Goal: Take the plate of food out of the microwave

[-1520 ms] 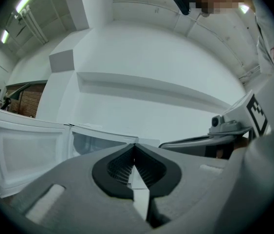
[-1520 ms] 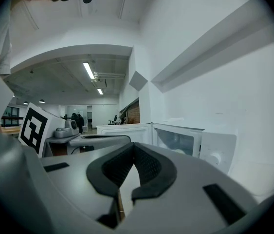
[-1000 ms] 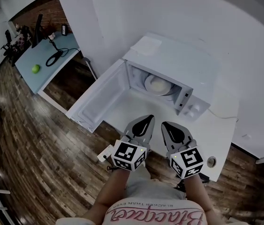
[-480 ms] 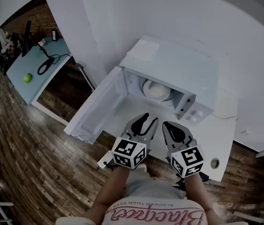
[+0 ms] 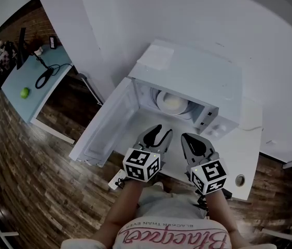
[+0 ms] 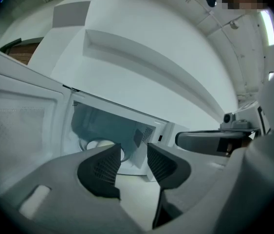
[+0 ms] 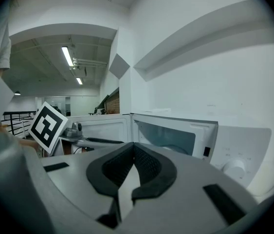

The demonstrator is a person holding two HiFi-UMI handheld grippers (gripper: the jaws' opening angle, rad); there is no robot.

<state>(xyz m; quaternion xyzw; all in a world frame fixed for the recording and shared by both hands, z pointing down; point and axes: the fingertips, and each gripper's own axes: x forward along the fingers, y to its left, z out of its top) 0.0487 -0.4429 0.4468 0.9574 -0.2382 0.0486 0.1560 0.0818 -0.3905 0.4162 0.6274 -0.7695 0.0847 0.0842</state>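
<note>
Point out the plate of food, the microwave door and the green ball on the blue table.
plate of food (image 5: 171,102): head view, middle of the plate.
microwave door (image 5: 107,123): head view, open door's inner face.
green ball (image 5: 25,93): head view, its middle.

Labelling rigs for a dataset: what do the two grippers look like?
Both the left gripper and right gripper have grey bodies, dark ribbed tongs and a cube with black-and-white square markers. Pale shirt, pink lettering. The left tongs are opening, empty.

Smooth white microwave casing (image 5: 197,71), wood-plank floor (image 5: 26,165), matt white tabletop (image 5: 239,152), ribbed dark pads (image 7: 115,167) on right gripper (image 7: 133,147)
</note>
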